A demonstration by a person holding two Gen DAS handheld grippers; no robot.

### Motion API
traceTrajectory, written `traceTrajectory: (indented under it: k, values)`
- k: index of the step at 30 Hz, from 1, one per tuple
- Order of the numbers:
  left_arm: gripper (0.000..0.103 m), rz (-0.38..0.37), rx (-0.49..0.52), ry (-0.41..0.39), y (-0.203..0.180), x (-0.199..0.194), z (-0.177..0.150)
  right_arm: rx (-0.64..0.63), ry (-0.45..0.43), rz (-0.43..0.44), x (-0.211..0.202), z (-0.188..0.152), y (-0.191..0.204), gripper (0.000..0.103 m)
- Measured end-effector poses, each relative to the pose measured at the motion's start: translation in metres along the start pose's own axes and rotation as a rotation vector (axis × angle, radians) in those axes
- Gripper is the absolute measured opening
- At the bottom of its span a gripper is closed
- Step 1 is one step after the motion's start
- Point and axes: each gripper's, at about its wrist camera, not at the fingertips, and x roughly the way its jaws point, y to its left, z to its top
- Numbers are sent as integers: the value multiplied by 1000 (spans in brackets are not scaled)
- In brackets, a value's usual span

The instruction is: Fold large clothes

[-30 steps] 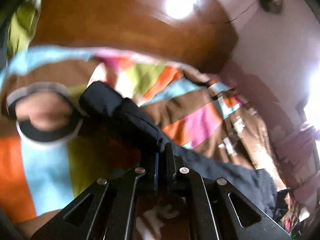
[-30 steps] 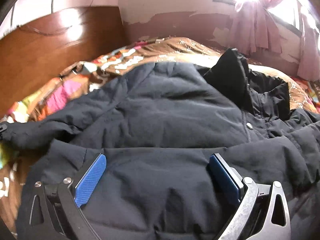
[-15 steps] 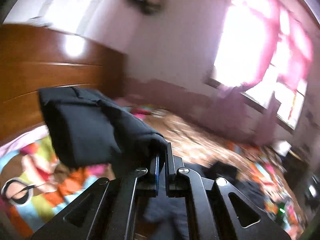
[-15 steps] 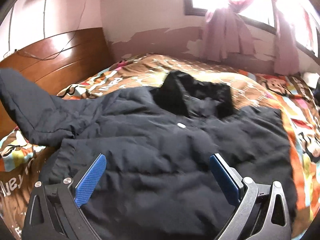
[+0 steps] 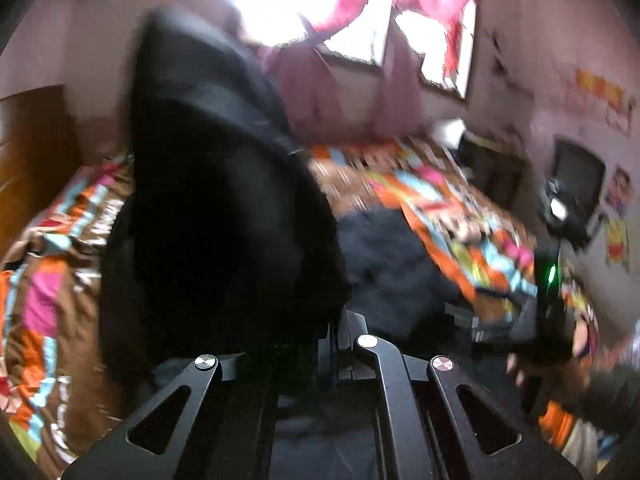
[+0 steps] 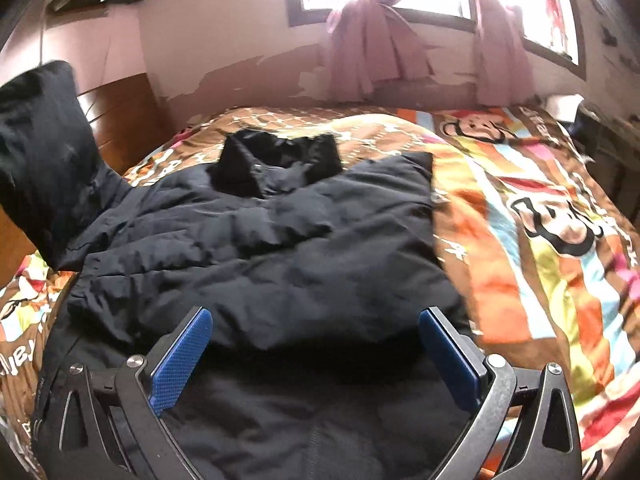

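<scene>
A: Around the black jacket (image 6: 256,248) we see a patchwork bedspread (image 6: 540,240), a wooden headboard (image 6: 120,120) at its left, pink curtains (image 6: 372,52) beyond.

B: The jacket lies flat on the bedspread. Our left gripper (image 5: 334,320) is clamped on its sleeve (image 5: 208,200), lifted and blocking that view. Our right gripper (image 6: 316,344) hovers over the hem, jaws wide, empty.

A: The left view is blurred; the gripper's fingertips are buried in cloth.
</scene>
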Motion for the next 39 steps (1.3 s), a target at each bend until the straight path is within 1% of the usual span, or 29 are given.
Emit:
traceTrajectory:
  k: [1,2,5,6,7,8,10,12,13,15,16,17,18,19,20,21,22,25,26,27,28,29,31,33,34,35,36,38,39]
  values:
    - [2,-15,10,28,-9,9,-5,5,3,-3,0,-1,-4,103]
    - [2,-35,20,67,-17,26,-12,15,9,-5,0,-3,-9,103]
    - [2,-86,20,142,-30,59,-30,56,34,4,5,-8,-23,103]
    - [2,-89,30,182,-35,76,-39,71,45,8,7,-10,-26,103]
    - [2,-86,34,204,-36,80,-47,82,53,14,8,-13,-28,103]
    - [2,-81,30,243,-38,93,-55,93,62,24,10,-16,-30,103]
    - [3,-70,19,274,-37,99,-64,108,77,57,12,-24,-31,103]
    - [6,-70,9,292,-36,105,-67,137,86,122,12,-29,-32,103]
    - [11,-76,2,297,-31,101,-72,159,93,152,13,-29,-34,103]
    - [31,-100,-5,321,-23,99,-81,240,112,245,16,-32,-38,103]
    - [53,-111,-12,325,-19,94,-87,276,123,274,19,-32,-40,101]
    - [65,-124,-24,319,-18,87,-89,313,138,302,22,-33,-41,99]
    - [67,-134,-34,300,-18,82,-91,346,157,324,27,-34,-42,93]
    - [67,-134,-33,288,-19,75,-93,369,174,330,32,-35,-41,82]
    - [67,-126,-23,279,-19,71,-93,377,190,316,38,-36,-40,76]
    - [68,-111,-19,272,-20,67,-93,378,207,294,44,-37,-38,62]
    - [68,-99,-20,268,-18,63,-95,383,217,276,48,-38,-38,55]
    - [68,-68,-32,249,-9,48,-96,399,209,264,51,-40,-37,55]
    - [68,-50,-35,241,-5,43,-96,399,202,274,51,-39,-37,53]
    - [68,-26,-38,232,1,36,-95,405,208,300,51,-39,-36,34]
    - [68,-6,-41,225,6,31,-95,413,223,313,53,-38,-36,18]
    - [68,18,-44,217,11,26,-94,415,231,310,52,-37,-35,17]
    - [68,74,-51,203,25,15,-92,391,216,321,47,-32,-32,7]
    - [68,111,-62,184,36,4,-91,357,163,310,33,-23,-29,4]
    - [68,130,-68,174,42,0,-90,315,116,273,22,-14,-24,4]
    - [68,154,-74,159,47,-5,-90,267,65,216,10,-6,-21,4]
    - [68,210,-79,130,53,-12,-90,224,16,151,0,2,-18,4]
    - [68,285,-74,108,61,-18,-91,188,-41,67,-11,15,-17,4]
    - [68,325,-71,106,65,-19,-90,175,-51,38,-11,21,-16,4]
